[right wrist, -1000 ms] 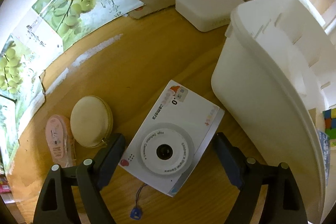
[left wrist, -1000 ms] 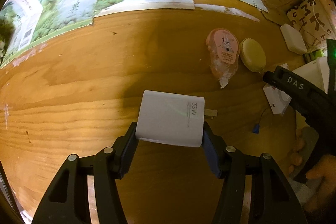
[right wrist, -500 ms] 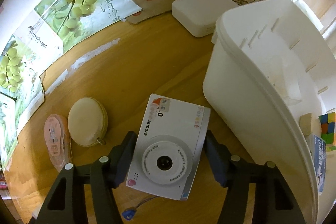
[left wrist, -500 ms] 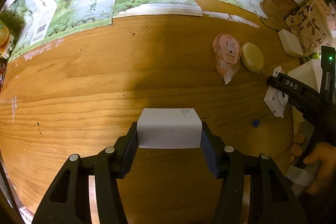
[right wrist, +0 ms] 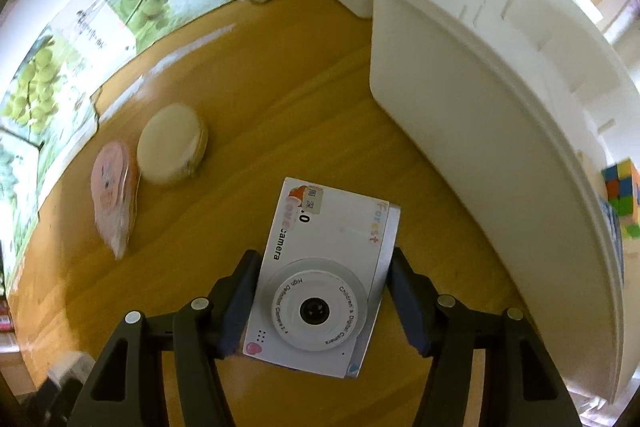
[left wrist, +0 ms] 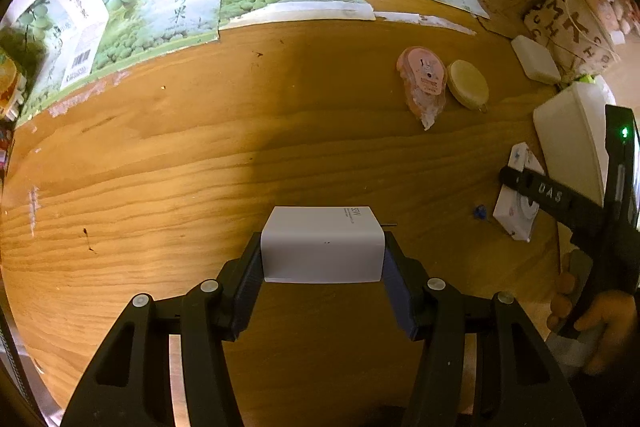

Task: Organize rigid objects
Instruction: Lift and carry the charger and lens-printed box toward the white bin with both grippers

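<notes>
My left gripper (left wrist: 322, 263): clamped on white charger block (left wrist: 322, 245), above wooden table (left wrist: 160, 167). Far right: my right gripper (left wrist: 516, 183) over white toy camera (left wrist: 514, 223). Beyond: pink packet (left wrist: 423, 83) touching round cream case (left wrist: 467, 85); white bin (left wrist: 568, 139); grape posters (left wrist: 168, 3).
</notes>
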The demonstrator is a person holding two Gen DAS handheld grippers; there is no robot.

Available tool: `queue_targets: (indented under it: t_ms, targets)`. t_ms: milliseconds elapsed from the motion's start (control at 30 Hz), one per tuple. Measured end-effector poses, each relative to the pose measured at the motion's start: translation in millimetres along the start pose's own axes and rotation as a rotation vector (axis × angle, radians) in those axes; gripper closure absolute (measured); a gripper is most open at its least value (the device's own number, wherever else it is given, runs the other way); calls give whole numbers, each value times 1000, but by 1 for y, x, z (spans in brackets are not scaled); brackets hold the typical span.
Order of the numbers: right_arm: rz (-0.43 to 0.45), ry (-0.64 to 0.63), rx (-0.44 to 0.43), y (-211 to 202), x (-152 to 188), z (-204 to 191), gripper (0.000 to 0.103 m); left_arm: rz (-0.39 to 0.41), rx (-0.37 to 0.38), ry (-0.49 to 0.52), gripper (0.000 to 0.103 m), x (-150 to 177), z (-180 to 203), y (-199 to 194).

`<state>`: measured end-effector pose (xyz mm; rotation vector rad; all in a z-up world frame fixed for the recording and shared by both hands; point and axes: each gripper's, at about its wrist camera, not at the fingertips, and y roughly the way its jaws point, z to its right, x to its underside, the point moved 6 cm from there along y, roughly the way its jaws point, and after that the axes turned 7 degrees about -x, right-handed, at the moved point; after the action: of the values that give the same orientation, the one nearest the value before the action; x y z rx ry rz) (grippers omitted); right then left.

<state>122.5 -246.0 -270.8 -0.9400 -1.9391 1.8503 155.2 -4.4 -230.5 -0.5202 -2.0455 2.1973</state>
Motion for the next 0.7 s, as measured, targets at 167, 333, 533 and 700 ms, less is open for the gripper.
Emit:
queue_targets:
  t_ms: [167,333,533,700]
  targets:
    - [-22,-27,1,-4,25,7,40,9,9,49,44,9,-3,-8]
    - [-40,-57,-7,-10,50,15,40,11,45,92,44,19,1,-14]
    - [-46,-166,-15,-28,62,11,40,33,83,145,44,25,14,-26]
    - [-9,-256,-53,-43,58,0,40,71,107,175,44,30,25,-39]
